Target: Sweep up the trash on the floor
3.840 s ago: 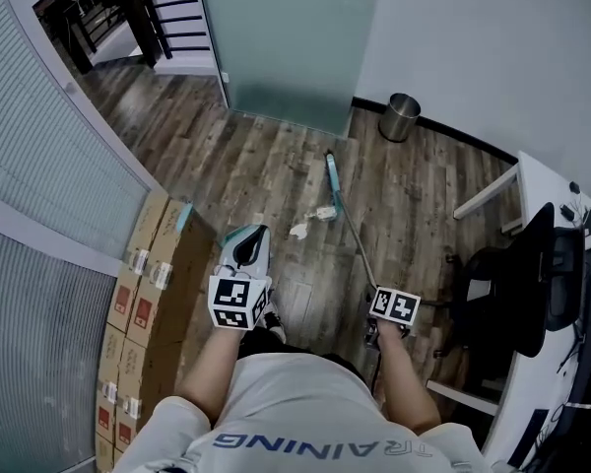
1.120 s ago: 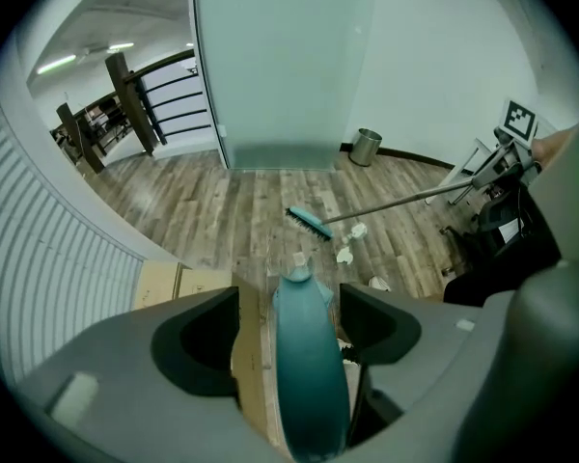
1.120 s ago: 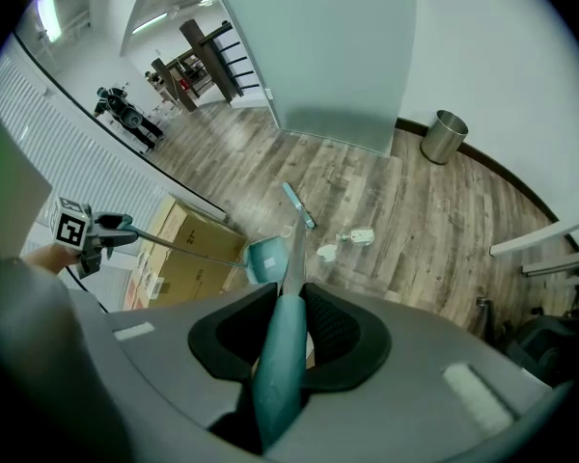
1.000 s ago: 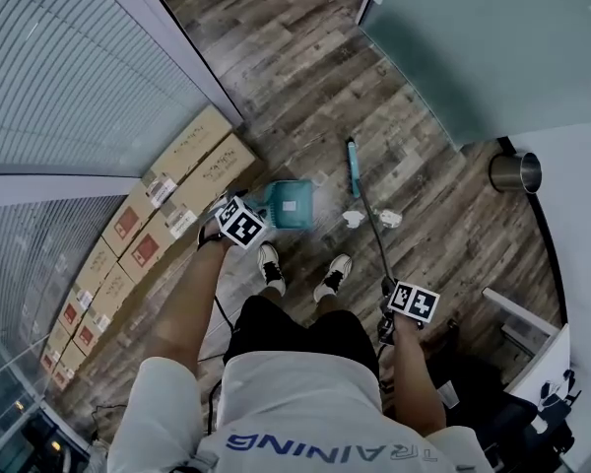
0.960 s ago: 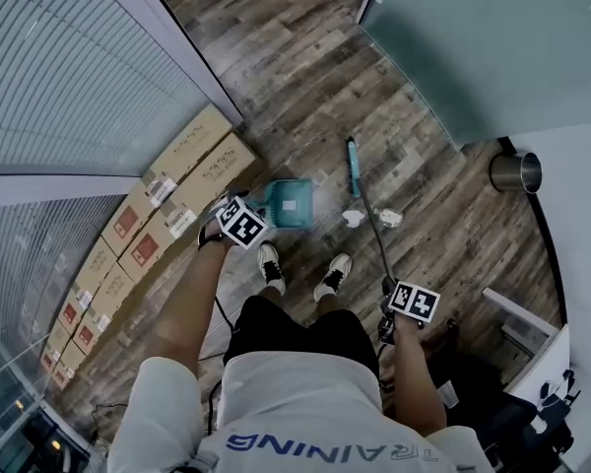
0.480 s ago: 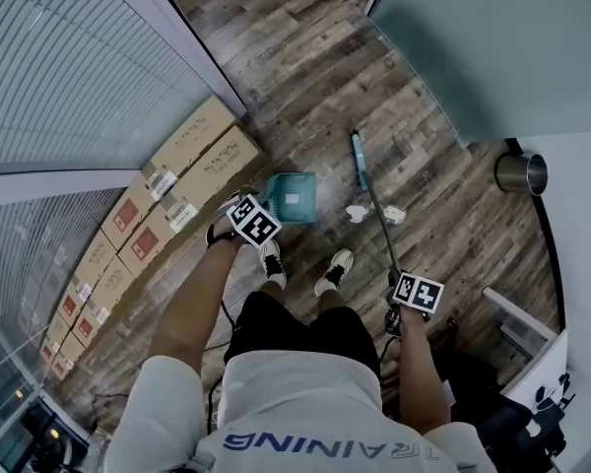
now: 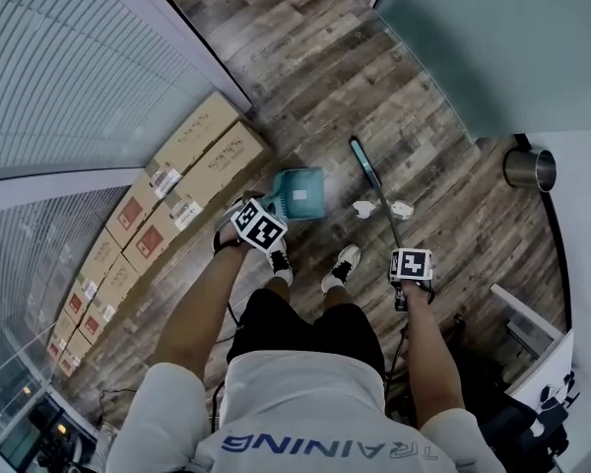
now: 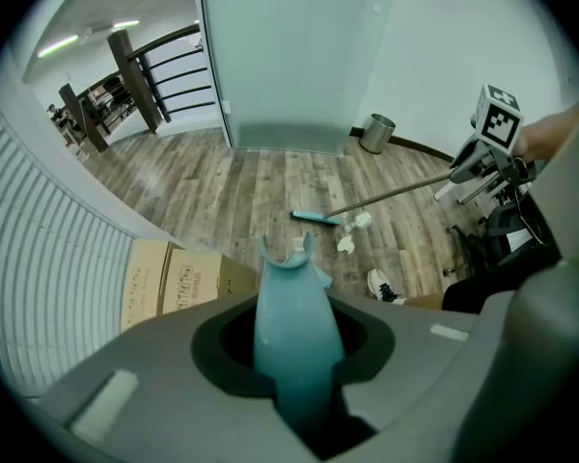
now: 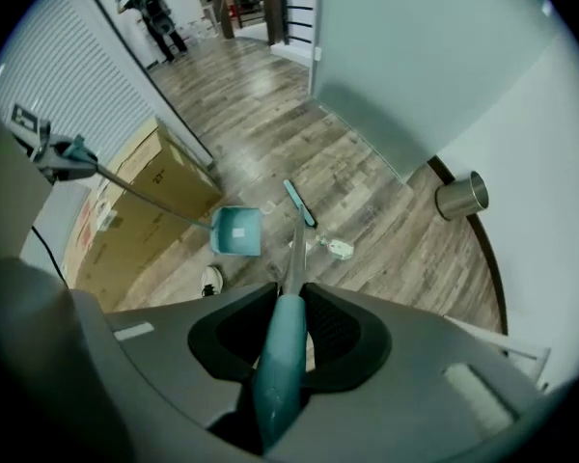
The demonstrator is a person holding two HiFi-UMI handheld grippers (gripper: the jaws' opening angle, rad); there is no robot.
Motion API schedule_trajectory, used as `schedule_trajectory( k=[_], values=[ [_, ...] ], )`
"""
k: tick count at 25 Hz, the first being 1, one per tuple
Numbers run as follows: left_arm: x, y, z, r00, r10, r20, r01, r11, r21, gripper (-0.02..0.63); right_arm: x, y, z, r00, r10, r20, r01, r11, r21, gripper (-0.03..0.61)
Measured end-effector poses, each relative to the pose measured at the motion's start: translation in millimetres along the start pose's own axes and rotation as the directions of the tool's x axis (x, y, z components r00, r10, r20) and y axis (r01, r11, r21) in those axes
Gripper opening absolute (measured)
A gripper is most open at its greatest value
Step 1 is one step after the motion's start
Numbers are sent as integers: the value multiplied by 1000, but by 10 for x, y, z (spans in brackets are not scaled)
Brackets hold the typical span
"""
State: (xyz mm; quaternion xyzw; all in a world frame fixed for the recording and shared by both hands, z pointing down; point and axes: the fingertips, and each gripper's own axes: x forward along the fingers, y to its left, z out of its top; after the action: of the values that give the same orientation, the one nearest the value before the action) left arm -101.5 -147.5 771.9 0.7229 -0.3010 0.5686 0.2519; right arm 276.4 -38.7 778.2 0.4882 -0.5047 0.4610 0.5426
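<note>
**The paper could miss the pan**

We start close in. Our left claw (image 8: 294, 343) holds the teal plastic dustpan with a long handle (image 7: 300, 193) right at the wide top end. We think the pan could swing or twist down by the floor, because the hold is so far from it. If its front edge lifts, paper may slide under. We cannot tell if the pan sits flat now.

A bit further out, the white crumpled paper bits (image 7: 364, 208) lie on the brown wood-plank floor (image 7: 305, 67). They are just past our black-and-white shoes (image 7: 343, 264) and to the right of the pan. Paper is light. A hard push could make it hop past the pan or roll to our feet.

Further still, the long broom with a grey pole and a teal brush head (image 7: 365, 162) has its head beyond the paper, near the pan's far corner. From there, we think a straight pull would drag the paper toward us, not into the pan.

Now the claws. The left claw's jaws have just been closing. They stand partly shut, pinching the dustpan's handle between them. Our right claw (image 9: 288, 328) is squeezed onto the broom's teal grip.
</note>
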Motion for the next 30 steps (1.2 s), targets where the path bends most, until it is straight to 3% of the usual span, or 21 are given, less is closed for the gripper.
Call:
schedule_trajectory(
  k=[3,5,11,13,15,19,23,27,30],
  values=[
    [9,23,3,1000,3,2,-3,1000,4,92,21,381,-81,998,-44,-43,34,979,-199,107],
    [14,31,-6,1000,2,1,-2,1000,5,92,29,601,-150,998,-49,-41,36,964,-264,107],
    [27,59,44,1000,3,6,-3,1000,13,89,-62,968,-549,991,85,-107,-105,975,-194,107],
    [26,60,50,1000,1,6,-1,1000,11,89,-141,1083,-719,974,172,-147,-187,978,-94,107],
    [26,60,52,1000,1,3,-1,1000,10,89,-149,1112,-729,966,233,-111,-237,971,-18,107],
    [34,51,74,1000,3,1,-3,1000,11,89,-203,1182,-768,939,331,-99,-330,944,19,107],
    [24,21,53,1000,3,4,-3,1000,11,89,-238,1210,-820,882,456,-120,-450,890,76,107],
    [16,5,10,1000,6,9,-6,1000,10,89,-255,1109,-842,915,393,-93,-394,919,9,107],
    [9,-22,7,1000,9,9,-10,1000,11,89,-312,974,-860,930,362,-60,-362,932,13,107]
  ],
)
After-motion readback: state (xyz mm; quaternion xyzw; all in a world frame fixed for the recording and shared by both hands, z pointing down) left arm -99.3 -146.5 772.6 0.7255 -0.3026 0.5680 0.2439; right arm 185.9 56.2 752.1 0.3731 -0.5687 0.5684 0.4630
